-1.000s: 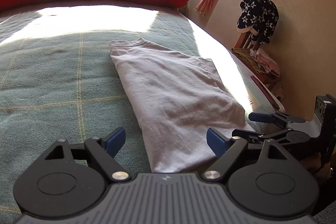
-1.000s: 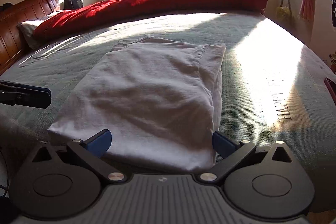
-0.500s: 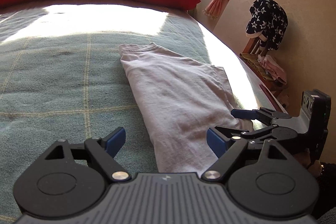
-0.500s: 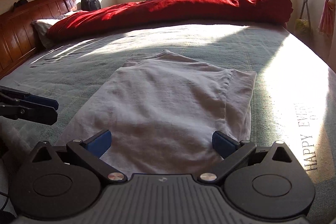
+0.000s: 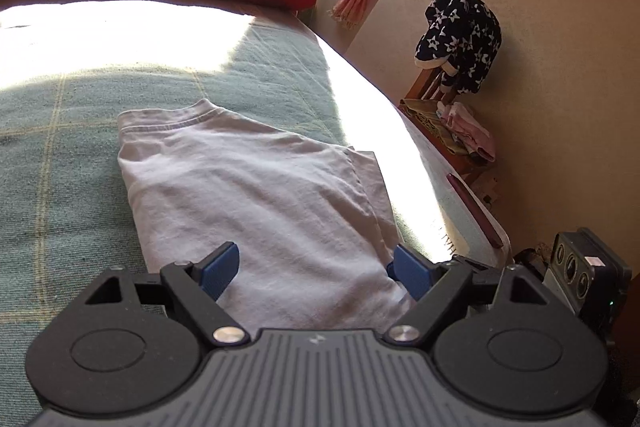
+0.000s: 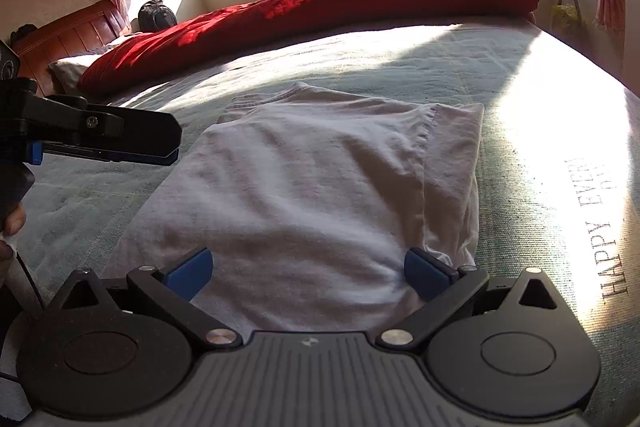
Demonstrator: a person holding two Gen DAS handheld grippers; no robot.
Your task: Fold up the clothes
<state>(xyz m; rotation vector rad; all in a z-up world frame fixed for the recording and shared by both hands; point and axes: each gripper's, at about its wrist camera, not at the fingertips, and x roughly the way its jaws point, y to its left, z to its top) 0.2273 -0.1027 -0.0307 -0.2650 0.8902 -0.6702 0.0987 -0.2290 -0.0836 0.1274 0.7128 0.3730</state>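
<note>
A pale T-shirt (image 5: 256, 187), folded lengthwise into a long strip, lies flat on the green checked bed cover (image 5: 60, 155), collar end away from me. My left gripper (image 5: 316, 271) is open just above the shirt's near end, blue pads on either side of the cloth, not pressing it. My right gripper (image 6: 308, 273) is open too, straddling the near part of the T-shirt (image 6: 320, 187) without gripping it. In the right wrist view the left gripper (image 6: 168, 143) reaches in side-on from the left, over the bed cover beside the shirt.
A rolled red duvet (image 6: 320, 3) lies across the far side of the bed. The bed's right edge (image 5: 460, 207) is close, with a chair (image 5: 444, 99) holding a star-patterned garment and pink clothes beyond it. A wooden headboard (image 6: 68, 31) stands far left.
My left gripper has swung right and closer, so the shirt's near end now lies between its pads. In the right wrist view it reaches further in from the left. Both grippers stayed open.
</note>
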